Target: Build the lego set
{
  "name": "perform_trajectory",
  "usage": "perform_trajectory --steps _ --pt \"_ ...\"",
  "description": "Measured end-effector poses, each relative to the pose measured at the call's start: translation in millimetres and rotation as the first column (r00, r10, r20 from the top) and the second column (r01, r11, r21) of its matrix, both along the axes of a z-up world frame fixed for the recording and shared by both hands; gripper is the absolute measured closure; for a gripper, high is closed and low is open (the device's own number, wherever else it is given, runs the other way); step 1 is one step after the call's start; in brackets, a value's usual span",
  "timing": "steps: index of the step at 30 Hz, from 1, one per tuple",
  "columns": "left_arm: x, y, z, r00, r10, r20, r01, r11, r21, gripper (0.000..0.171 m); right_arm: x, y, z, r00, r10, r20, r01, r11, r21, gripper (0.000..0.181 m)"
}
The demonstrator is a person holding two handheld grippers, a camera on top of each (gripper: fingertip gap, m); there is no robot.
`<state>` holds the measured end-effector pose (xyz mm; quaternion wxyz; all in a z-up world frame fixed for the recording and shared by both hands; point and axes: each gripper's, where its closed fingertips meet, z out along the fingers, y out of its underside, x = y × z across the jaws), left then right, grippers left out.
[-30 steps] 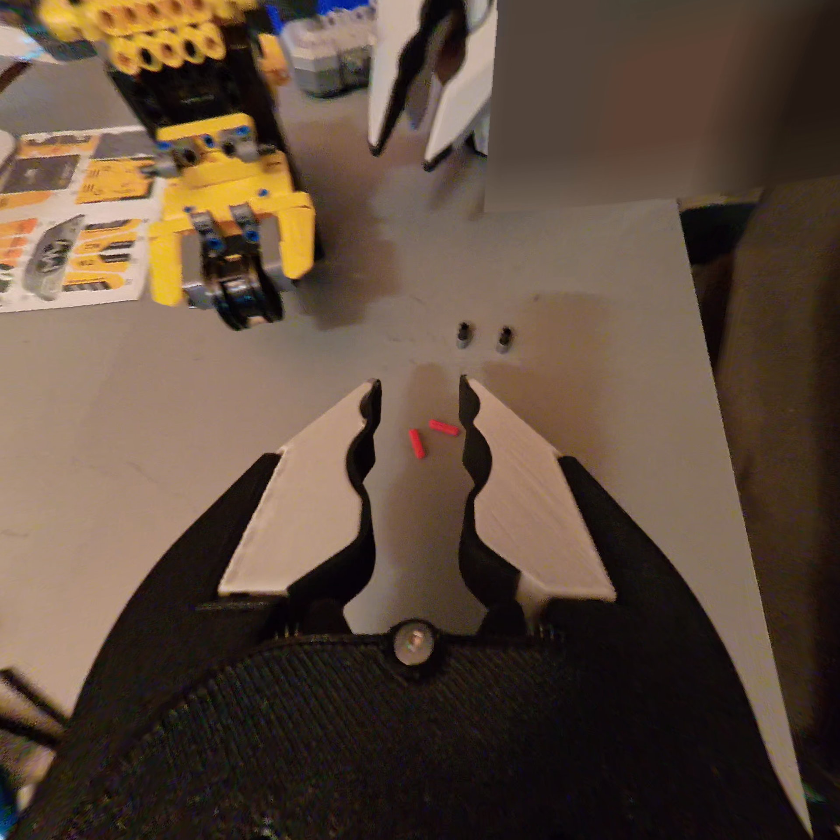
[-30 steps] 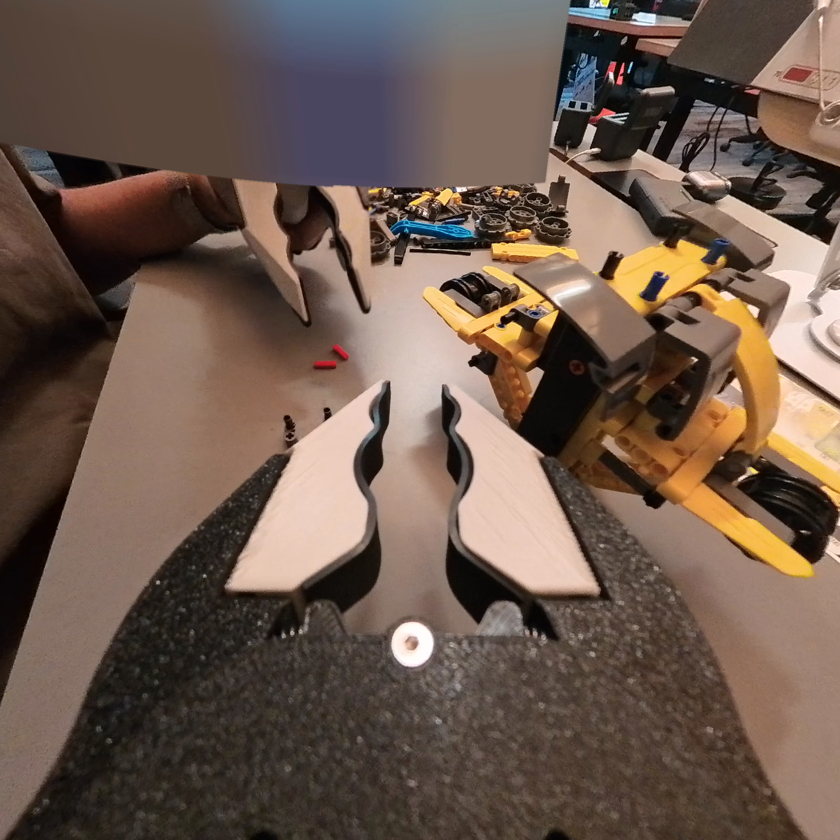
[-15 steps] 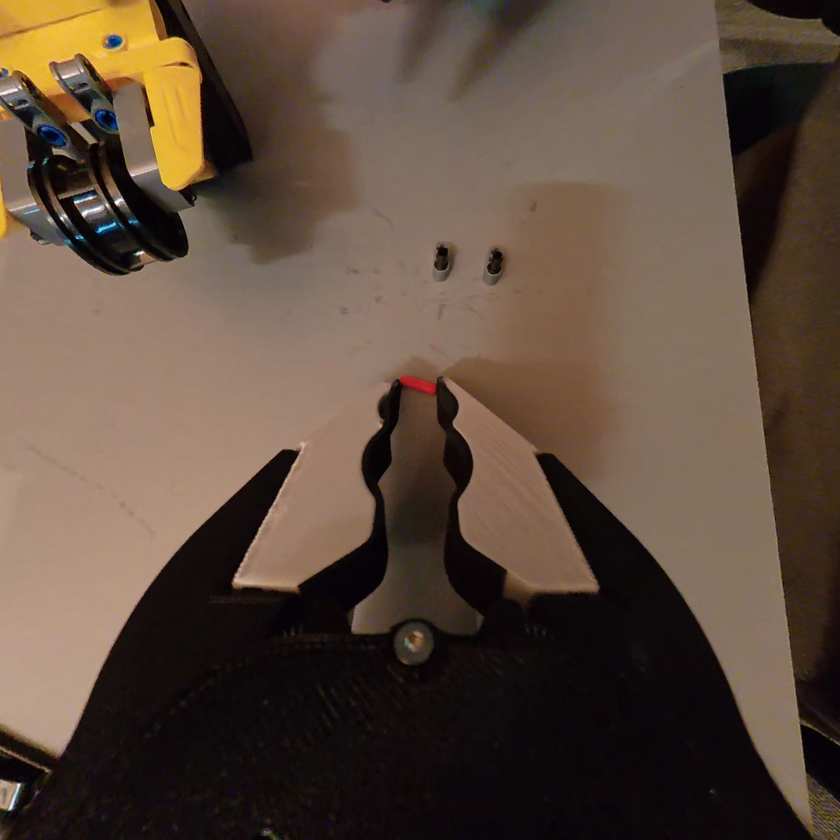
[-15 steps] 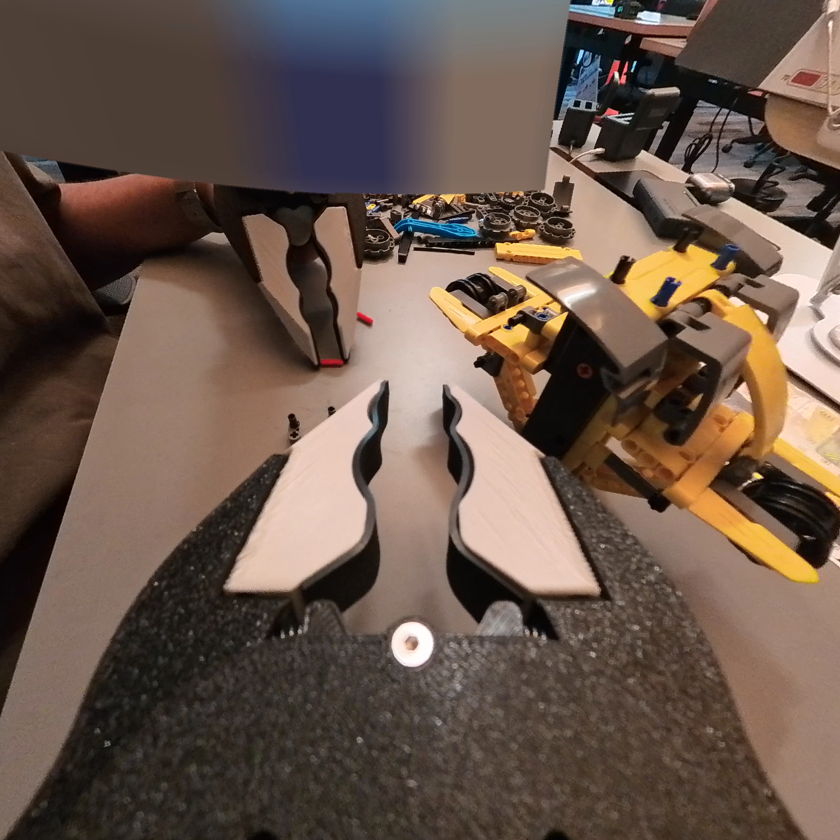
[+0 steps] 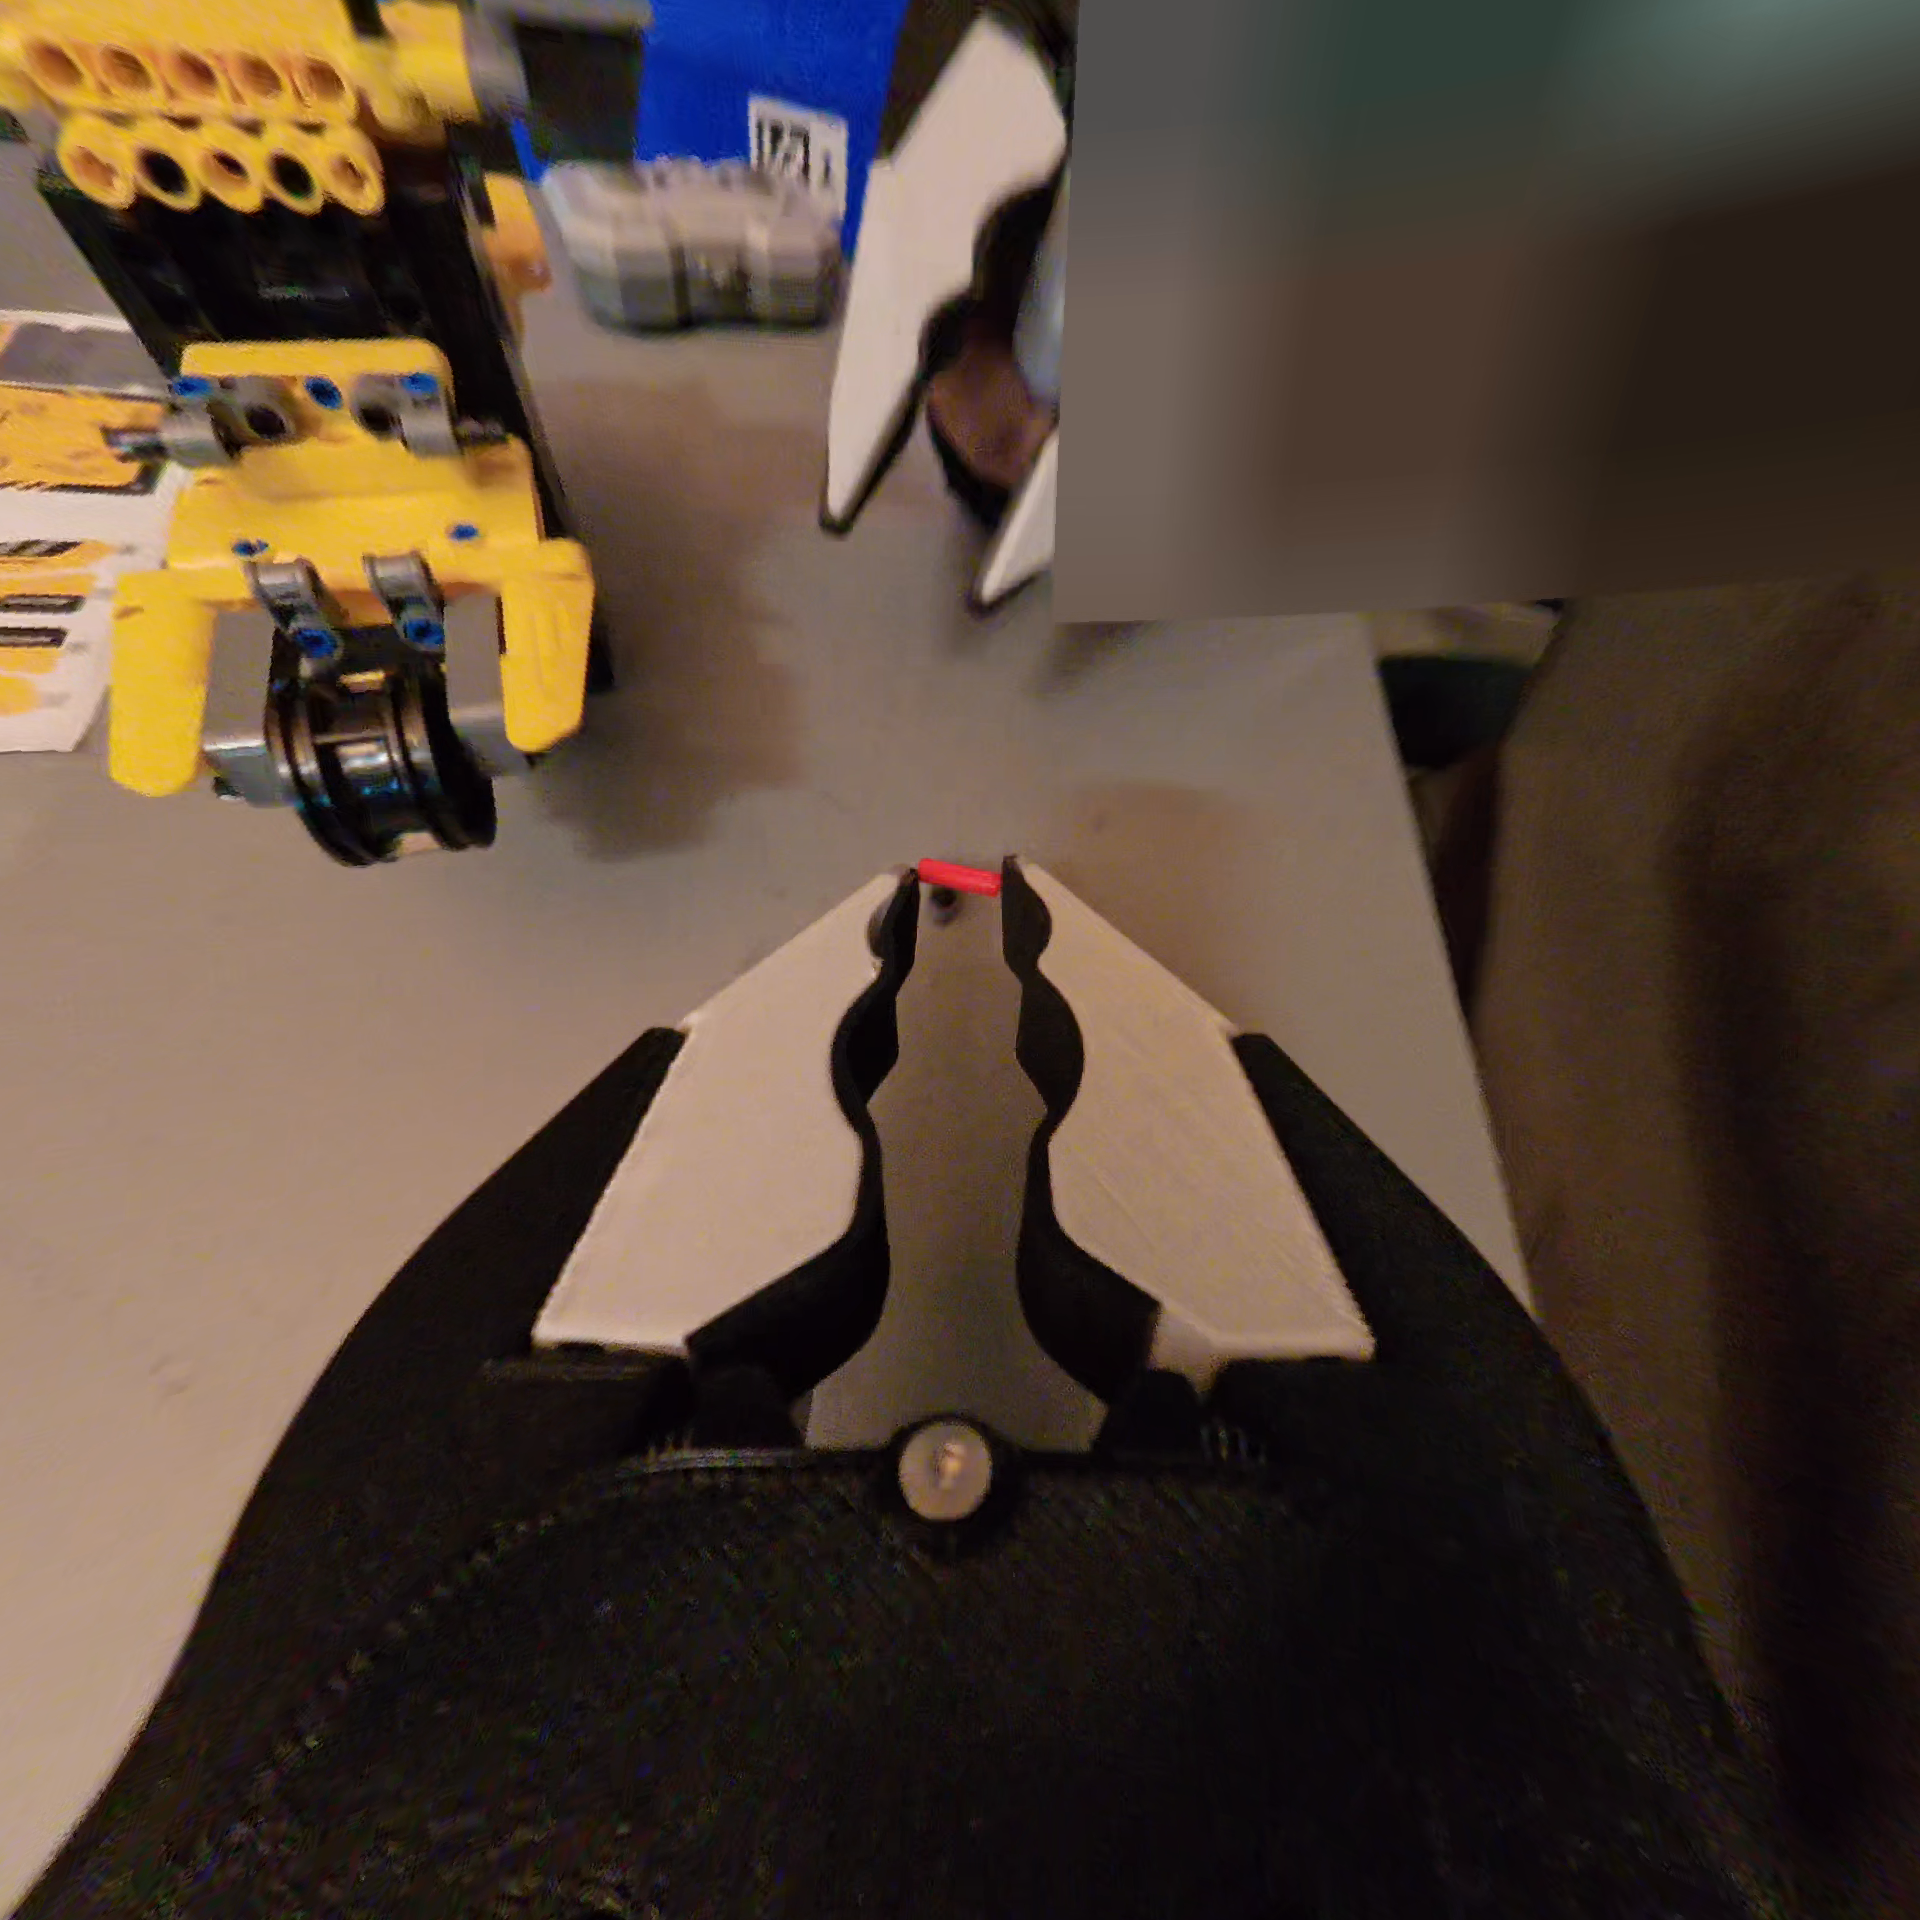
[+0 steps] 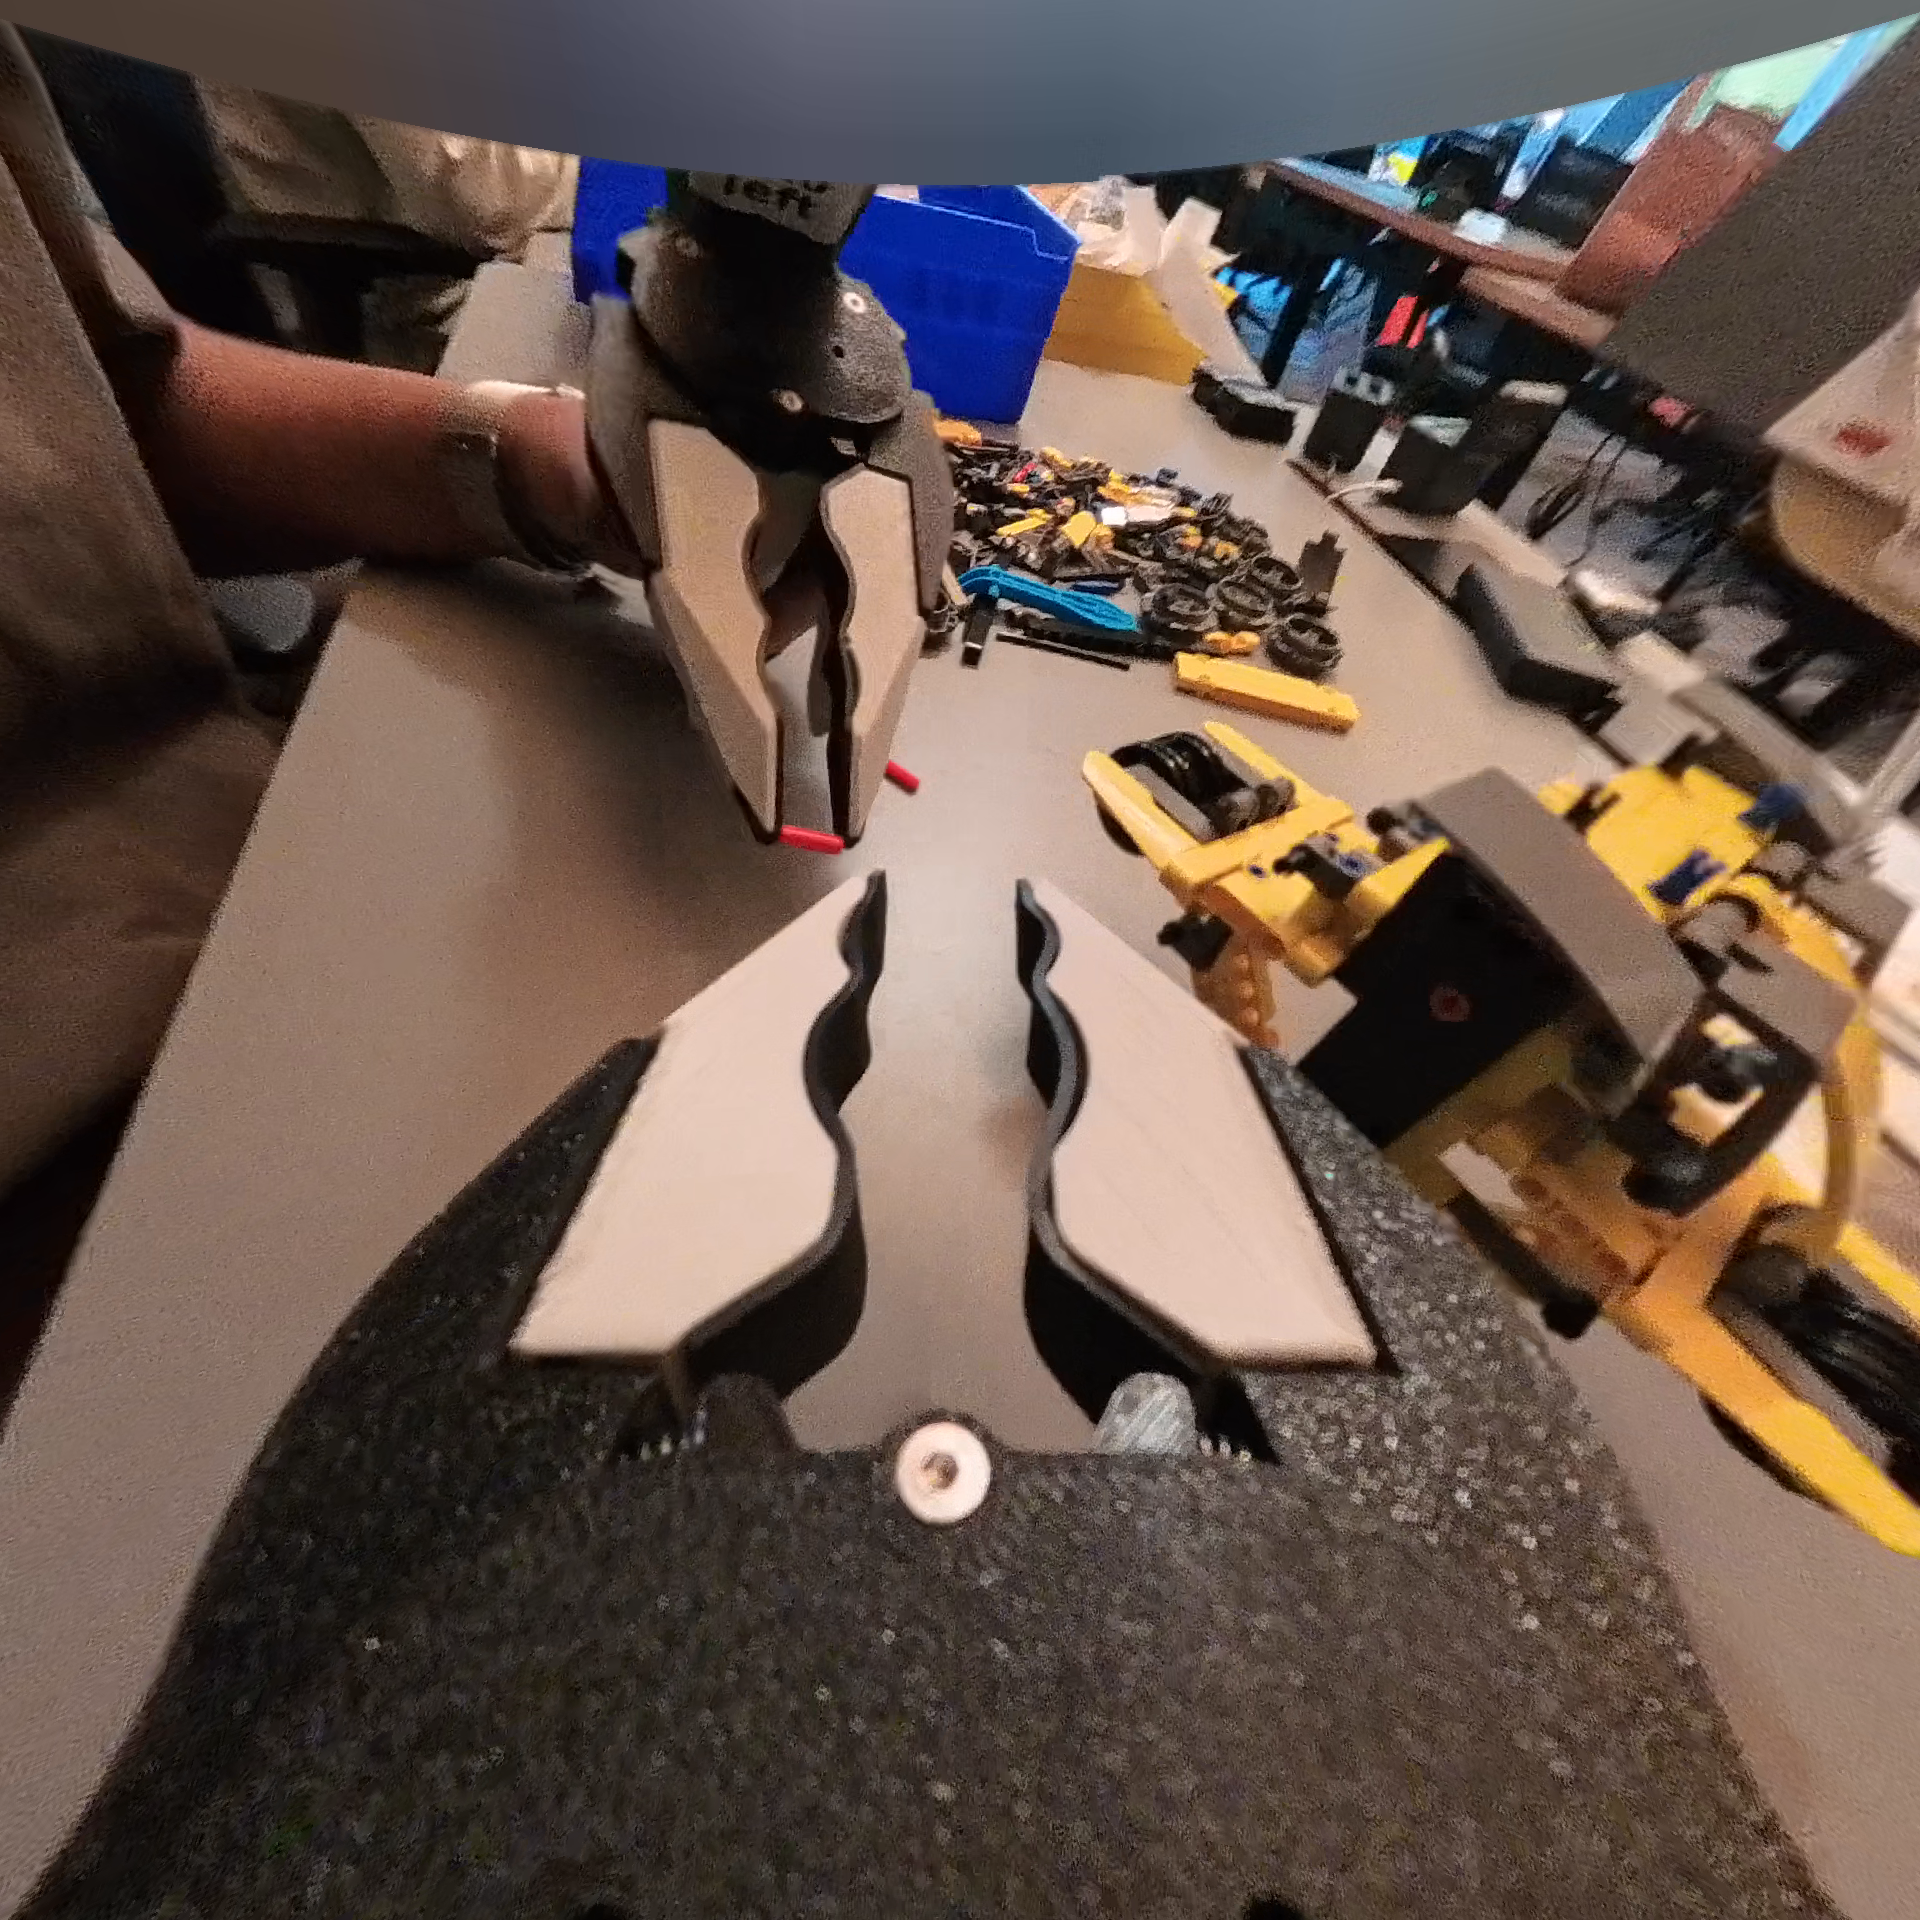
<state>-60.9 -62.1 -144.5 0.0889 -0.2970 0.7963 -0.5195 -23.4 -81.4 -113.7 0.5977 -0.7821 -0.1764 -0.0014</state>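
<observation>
My left gripper (image 5: 958,881) is shut on a small red pin (image 5: 958,876), pinched crosswise at the fingertips and held above the grey table (image 5: 312,1039). A dark pin (image 5: 943,902) shows just below the tips. In the right wrist view the left gripper (image 6: 808,831) holds the red pin (image 6: 810,837) just beyond my right gripper (image 6: 951,883), which is open and empty. A second red pin (image 6: 902,775) lies on the table behind it. The right gripper (image 5: 904,561) also shows at the top of the left wrist view.
A yellow and black brick model (image 5: 343,582) (image 6: 1507,1039) stands on the table. A pile of loose parts (image 6: 1122,561), a yellow beam (image 6: 1262,691) and a blue bin (image 6: 956,281) lie farther back. A printed sheet (image 5: 42,623) lies beside the model. The table edge (image 5: 1444,935) is near the person. One gripper's finger ends stand about 6 cm off the other's. It is some 25 cm from my left tips to the yellow beam (image 6: 1262,691).
My left gripper closed on one red pin at the table, then lifted it and tilted up. The other red pin stayed on the table. My right gripper stayed open.
</observation>
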Motion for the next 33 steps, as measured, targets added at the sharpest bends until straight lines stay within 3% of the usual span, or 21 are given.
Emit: perform_trajectory --steps 7,15,22,33 --pt "1.0 -8.9 35.0 0.988 -0.079 -0.133 0.02 0.917 -0.399 0.161 -21.8 9.9 1.4 0.983 0.003 0.184 -0.019 0.996 0.087 0.16" --pt "-0.2 -16.8 28.2 0.986 -0.091 -0.139 0.036 0.935 -0.354 0.16 -36.1 13.4 -2.5 0.958 0.021 0.286 -0.051 0.994 0.098 0.164" --pt "-1.9 -20.1 27.9 0.98 -0.118 -0.162 0.05 0.926 -0.374 0.161 -39.4 14.2 -5.0 0.955 0.036 0.295 -0.066 0.993 0.094 0.174" --pt "-6.0 -20.3 43.9 0.945 -0.232 -0.232 0.059 0.817 -0.574 0.144 -34.7 9.6 17.7 0.993 0.046 0.111 -0.063 0.985 0.159 0.178"
